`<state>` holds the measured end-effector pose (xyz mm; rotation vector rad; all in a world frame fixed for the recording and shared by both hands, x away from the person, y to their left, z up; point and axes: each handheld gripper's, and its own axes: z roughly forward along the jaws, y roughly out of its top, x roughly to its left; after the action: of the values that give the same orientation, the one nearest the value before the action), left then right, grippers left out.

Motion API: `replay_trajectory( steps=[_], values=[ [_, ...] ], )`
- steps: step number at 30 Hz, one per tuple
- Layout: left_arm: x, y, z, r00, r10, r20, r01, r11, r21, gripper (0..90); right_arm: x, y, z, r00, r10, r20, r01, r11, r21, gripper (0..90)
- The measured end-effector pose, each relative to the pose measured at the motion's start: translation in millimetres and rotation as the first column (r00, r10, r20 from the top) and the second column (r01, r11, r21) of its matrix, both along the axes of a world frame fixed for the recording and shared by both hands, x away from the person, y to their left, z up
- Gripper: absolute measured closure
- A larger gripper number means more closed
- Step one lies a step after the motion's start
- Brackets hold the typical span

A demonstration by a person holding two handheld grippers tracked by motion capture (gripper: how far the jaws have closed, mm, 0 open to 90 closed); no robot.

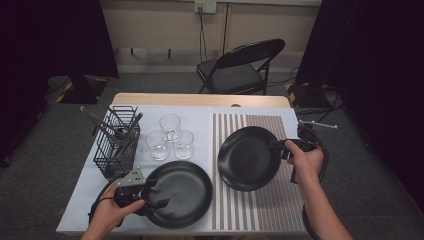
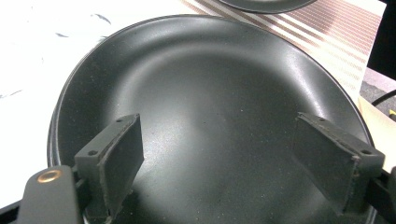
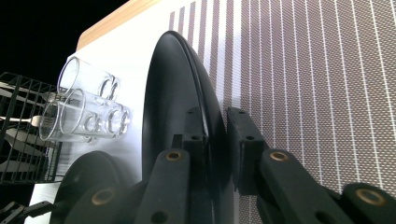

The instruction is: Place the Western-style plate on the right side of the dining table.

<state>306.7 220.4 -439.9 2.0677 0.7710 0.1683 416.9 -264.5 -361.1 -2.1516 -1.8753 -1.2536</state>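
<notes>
The right tool (image 1: 281, 148) clamps the rim of a matte black plate (image 1: 248, 157), one jaw on each face of the rim. This plate is round and shallow with a raised lip, and it sits tilted over the striped placemat (image 1: 260, 210) at the right of the tabletop (image 1: 150, 111). A second black plate (image 1: 181, 194), same shape, lies flat at front left. The left tool (image 1: 159, 192) stands wide open over that plate's near rim, gripping nothing. Three clear glasses (image 1: 170, 136) stand near a wire basket (image 1: 117, 145).
</notes>
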Motion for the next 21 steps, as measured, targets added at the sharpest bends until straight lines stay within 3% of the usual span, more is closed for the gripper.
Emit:
replay_trajectory(
  steps=[21],
  values=[
    [-0.8,-0.3,0.2,1.0,-0.005,-0.001,0.005,1.0,0.001,16.4,0.0,-7.3,-9.4,0.9995,-0.025,-0.017,0.025,0.9996,-0.012,78.6]
  ],
)
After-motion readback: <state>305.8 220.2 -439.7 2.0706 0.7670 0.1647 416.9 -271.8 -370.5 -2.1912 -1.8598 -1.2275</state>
